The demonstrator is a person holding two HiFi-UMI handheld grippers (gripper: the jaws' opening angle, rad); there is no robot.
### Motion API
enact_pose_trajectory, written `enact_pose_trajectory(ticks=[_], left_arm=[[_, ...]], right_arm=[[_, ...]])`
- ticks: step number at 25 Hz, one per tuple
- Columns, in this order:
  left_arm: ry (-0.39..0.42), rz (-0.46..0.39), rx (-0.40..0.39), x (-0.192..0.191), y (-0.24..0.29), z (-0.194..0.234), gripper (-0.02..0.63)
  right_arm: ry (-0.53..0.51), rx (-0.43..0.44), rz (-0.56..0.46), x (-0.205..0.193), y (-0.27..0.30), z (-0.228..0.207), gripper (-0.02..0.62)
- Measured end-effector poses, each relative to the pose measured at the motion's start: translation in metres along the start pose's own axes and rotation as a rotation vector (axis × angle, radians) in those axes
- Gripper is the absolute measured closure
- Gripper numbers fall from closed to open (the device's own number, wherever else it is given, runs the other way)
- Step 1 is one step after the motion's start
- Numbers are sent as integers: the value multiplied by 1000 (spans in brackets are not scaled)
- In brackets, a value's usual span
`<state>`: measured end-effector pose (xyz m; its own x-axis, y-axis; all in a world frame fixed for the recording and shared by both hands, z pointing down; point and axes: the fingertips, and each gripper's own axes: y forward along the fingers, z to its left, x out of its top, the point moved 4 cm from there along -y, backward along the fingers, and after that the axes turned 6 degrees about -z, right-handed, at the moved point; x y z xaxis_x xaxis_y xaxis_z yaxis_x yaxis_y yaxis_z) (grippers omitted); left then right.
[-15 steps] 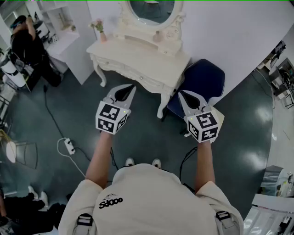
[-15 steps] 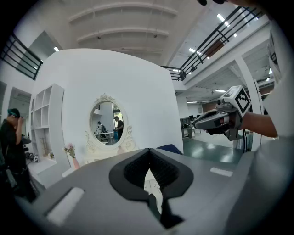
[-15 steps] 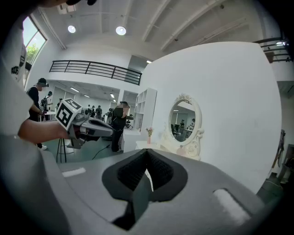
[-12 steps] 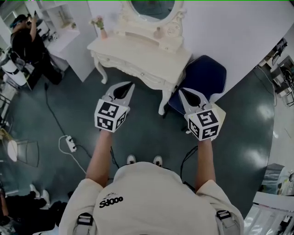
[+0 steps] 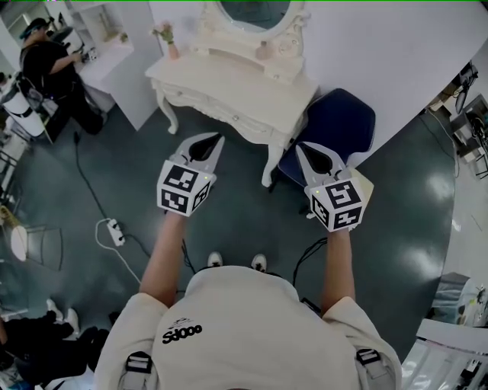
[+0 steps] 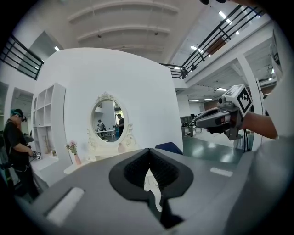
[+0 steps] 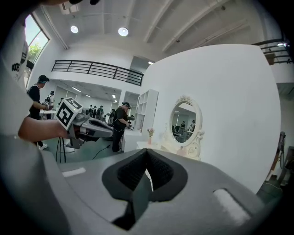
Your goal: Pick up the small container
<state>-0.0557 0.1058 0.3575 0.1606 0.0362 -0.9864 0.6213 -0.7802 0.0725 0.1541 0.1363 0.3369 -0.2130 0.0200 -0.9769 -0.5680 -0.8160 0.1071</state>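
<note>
Small container (image 5: 261,53) on the white surface (image 5: 229,84) at the mirror's (image 5: 252,11) foot, at our 12 o'clock, vase (image 5: 166,38) at 10, chair (image 5: 339,126) at 1, our left claw (image 5: 219,138) and right claw (image 5: 299,146) short of it over the floor (image 5: 229,221), both pinched shut, empty.

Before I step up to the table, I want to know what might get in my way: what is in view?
dressing table: one, cream, ahead against the white wall
oval mirror: one, cream frame, on the dressing table
small container: one, pale, by the mirror's base
vase of flowers: one, pink, table's left corner
chair: one, dark blue, right of the table
power strip: one, white, floor at left
person: one, in black, far left
left tongs: one, grey, shut, empty
right tongs: one, grey, shut, empty
</note>
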Motion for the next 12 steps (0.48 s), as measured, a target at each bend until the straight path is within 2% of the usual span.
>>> enact_pose_trajectory(ticks=[12], left_arm=[[-54,16,57,-4,13,-28,586]], right_arm=[[68,53,6,-24,-17,-34,592]])
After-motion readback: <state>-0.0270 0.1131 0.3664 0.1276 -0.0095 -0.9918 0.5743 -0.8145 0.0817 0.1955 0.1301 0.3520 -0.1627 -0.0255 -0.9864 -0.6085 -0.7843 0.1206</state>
